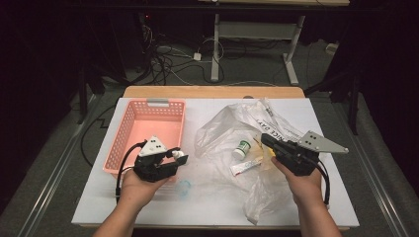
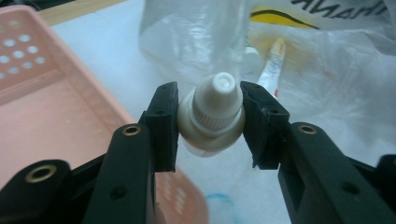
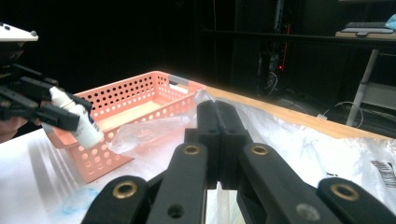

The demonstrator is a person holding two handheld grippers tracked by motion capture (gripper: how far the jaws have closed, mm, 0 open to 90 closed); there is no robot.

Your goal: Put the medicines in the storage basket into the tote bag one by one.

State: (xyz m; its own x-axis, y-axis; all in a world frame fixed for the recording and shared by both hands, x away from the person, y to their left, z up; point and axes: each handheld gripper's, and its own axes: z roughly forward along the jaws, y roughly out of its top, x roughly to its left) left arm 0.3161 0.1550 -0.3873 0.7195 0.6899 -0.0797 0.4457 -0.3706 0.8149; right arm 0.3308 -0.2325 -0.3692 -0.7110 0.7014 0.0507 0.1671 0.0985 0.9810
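The left gripper view shows the white dropper bottle (image 2: 212,116) capped; the high view blurs it. The left gripper (image 2: 210,119) clamps it beside the pink basket (image 2: 56,102). The right gripper (image 3: 218,140) is clenched, seemingly on the plastic bag (image 3: 299,144).

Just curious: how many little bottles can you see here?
2. One bottle is clamped in the left gripper by the basket; one green-capped bottle lies on the bag. The bag may hide more.

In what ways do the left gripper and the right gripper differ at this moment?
The left gripper is shut on a small white bottle; the right gripper has its jaws closed together with nothing visible between them. The left gripper is beside the pink basket; the right gripper is over the clear plastic bag. Both are black and hand-held.
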